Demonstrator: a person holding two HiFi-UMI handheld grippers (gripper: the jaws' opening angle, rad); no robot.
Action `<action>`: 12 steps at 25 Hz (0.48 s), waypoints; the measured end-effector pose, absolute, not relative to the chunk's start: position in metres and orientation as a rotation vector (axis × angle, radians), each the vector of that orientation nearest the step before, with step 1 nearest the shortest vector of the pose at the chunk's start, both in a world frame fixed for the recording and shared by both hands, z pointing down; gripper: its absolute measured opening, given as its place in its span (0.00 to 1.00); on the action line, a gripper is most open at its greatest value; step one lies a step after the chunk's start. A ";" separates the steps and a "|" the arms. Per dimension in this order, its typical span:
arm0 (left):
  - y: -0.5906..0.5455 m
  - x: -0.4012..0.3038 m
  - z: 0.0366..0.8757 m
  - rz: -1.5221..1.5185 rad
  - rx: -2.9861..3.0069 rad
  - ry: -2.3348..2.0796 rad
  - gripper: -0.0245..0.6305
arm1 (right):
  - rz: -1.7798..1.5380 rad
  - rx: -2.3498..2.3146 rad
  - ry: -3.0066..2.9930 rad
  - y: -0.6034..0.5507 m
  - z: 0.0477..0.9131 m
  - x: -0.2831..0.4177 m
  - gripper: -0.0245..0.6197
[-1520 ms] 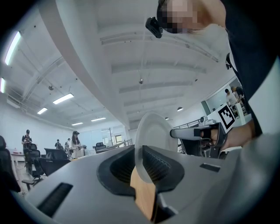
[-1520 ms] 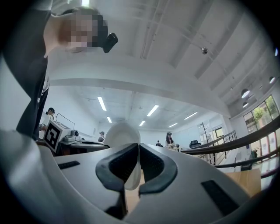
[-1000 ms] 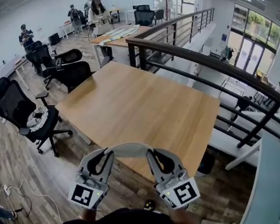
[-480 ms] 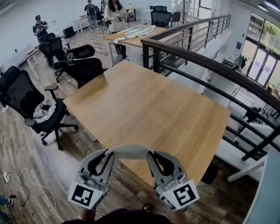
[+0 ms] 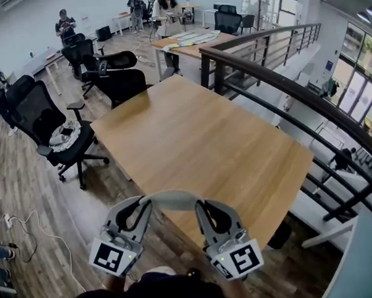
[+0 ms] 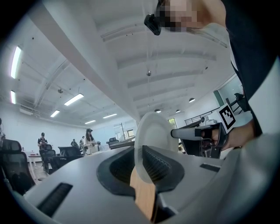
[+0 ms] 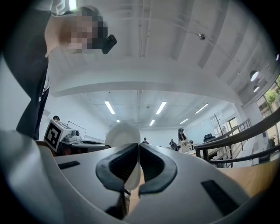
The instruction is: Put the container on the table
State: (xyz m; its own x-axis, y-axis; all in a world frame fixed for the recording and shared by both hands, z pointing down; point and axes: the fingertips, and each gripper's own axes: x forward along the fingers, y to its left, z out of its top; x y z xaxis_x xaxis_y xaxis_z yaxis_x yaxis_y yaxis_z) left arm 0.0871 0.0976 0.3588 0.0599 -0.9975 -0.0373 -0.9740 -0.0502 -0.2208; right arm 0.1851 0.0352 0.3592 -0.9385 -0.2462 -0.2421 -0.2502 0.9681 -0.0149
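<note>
Hanging between the two tools, a white, round, thin-walled plastic container is held in the air at the near edge of a light-brown rectangular wooden table, and no part of it can be seen resting on the wood. One side of its rim is pinched by the left gripper, whose ribbed black pads are clamped onto the thin wall. The opposite side is nipped by the right gripper, whose jaws are pressed almost together with the rim caught between them. The step in hand is judged to be the carry out over the table top, with the set-down not yet begun. For this to be done well, both tools should be moved forward together at one height, and the gap between them should be kept constant so that the flimsy wall is neither bent nor pulled out of a grip. The container should be brought well inside the near edge, over bare wood, and lowered until its base lies flat before either grip is eased. Black office chairs stand to the left of the table, and a dark metal railing runs along its right side. People are seen beyond its far end.
</note>
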 end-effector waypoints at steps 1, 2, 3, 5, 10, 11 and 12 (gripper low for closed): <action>0.097 0.087 0.360 -0.189 -2.139 2.030 0.11 | 0.020 -0.364 2.873 0.035 0.360 0.185 0.07; 0.097 0.086 0.360 -0.191 -2.138 2.031 0.11 | 0.014 -0.363 2.871 0.035 0.362 0.185 0.07; 0.096 0.087 0.361 -0.193 -2.137 2.030 0.11 | 0.005 -0.363 2.871 0.033 0.364 0.185 0.07; 0.094 0.088 0.360 -0.200 -2.133 2.021 0.11 | -0.017 -0.364 2.867 0.031 0.365 0.186 0.07; 0.091 0.090 0.362 -0.206 -2.139 2.032 0.11 | -0.020 -0.367 2.866 0.029 0.365 0.189 0.07; 0.090 0.090 0.363 -0.204 -2.145 2.033 0.11 | -0.018 -0.367 2.868 0.028 0.366 0.189 0.07; 0.089 0.091 0.364 -0.202 -2.150 2.030 0.11 | -0.019 -0.368 2.868 0.028 0.366 0.190 0.07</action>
State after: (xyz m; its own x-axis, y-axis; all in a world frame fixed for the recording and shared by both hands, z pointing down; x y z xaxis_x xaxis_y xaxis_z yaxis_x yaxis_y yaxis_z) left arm 0.0906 0.0890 0.3640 0.0597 -0.9979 -0.0231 -0.9739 -0.0532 -0.2209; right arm 0.1897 0.0278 0.3663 -0.9372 -0.2500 -0.2434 -0.2468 0.9681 -0.0443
